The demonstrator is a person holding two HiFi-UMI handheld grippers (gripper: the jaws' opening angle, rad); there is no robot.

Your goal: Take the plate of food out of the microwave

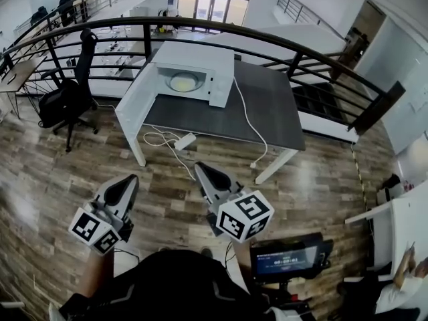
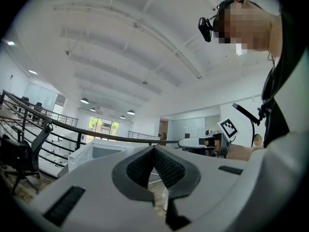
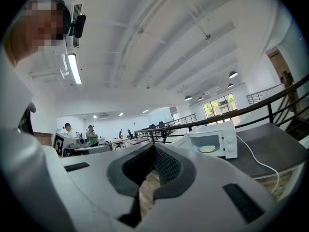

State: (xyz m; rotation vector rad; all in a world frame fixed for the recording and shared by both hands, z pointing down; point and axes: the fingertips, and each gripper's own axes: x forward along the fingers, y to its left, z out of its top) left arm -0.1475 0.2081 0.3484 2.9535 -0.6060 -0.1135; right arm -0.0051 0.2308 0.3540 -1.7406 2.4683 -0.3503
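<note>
Two grippers are held low in front of the person's body, over the wooden floor (image 1: 60, 179) and side by side. Each points forward toward the surface (image 1: 267, 105) ahead. The left gripper (image 1: 126, 187) leans slightly to the right, with its marker cube (image 1: 93, 229) nearest the body. The right gripper (image 1: 208, 178) leans slightly to the left, and its marker cube (image 1: 244, 216) sits closer to the middle of the view. Both gripper views look well upward and take in much of the ceiling.

In the left gripper view, the jaws of the left gripper (image 2: 154, 150) meet at their tips with nothing between them. The right gripper (image 3: 154, 147) is likewise closed tight and empty.

A white microwave (image 1: 200, 65) stands at the far left end of the dark surface. Its door (image 1: 137, 92) is swung open to the left. The plate of food (image 1: 184, 81) lies inside the open cavity, a pale round dish with yellowish contents. It is well apart from both grippers, ahead of them and roughly between their two lines of aim. From the right gripper view, the microwave (image 3: 217, 139) sits to the right of the jaws, and the plate (image 3: 207, 149) shows in its opening.

A white cable (image 1: 244, 119) runs from the microwave across the surface and down to the floor. A black office chair (image 1: 67, 99) stands to the left of the surface.
</note>
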